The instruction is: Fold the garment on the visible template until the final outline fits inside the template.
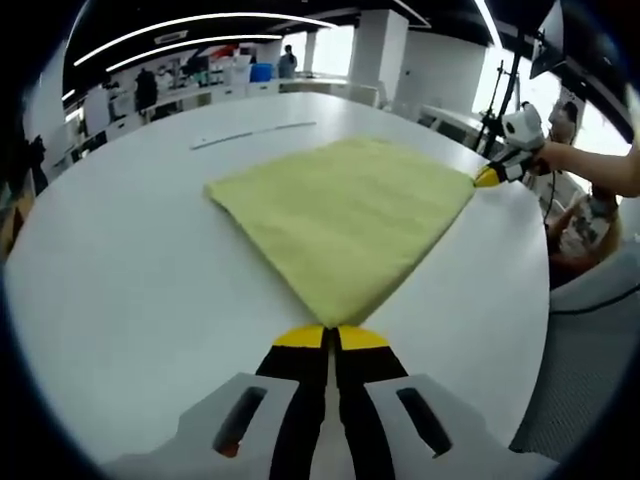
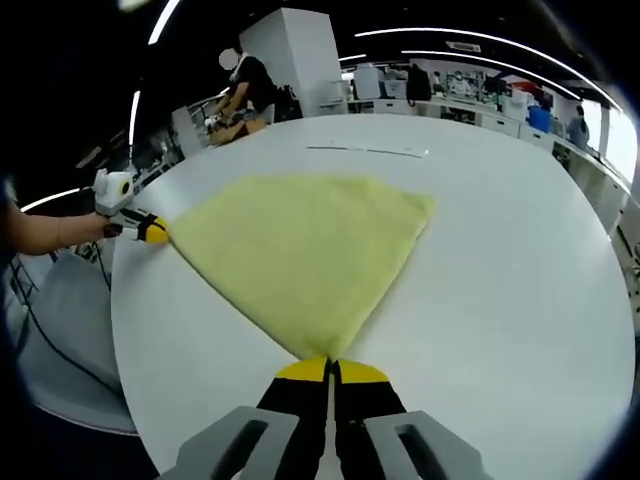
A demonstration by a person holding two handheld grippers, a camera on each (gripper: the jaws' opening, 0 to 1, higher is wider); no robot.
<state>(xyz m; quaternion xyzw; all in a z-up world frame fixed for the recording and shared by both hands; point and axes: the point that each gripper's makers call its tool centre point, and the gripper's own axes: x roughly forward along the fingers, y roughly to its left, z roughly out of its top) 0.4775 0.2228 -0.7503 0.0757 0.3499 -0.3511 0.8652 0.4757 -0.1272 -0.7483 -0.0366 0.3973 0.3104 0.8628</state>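
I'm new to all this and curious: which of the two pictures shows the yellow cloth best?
The right gripper view: the yellow cloth lies nearly centred, its whole outline on the white table. The left gripper view shows the cloth whole too, but off-centre. Each gripper is shut on a corner.

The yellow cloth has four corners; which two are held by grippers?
On the yellow cloth, the corner at the left gripper and the corner at the right gripper; the other two lie free.
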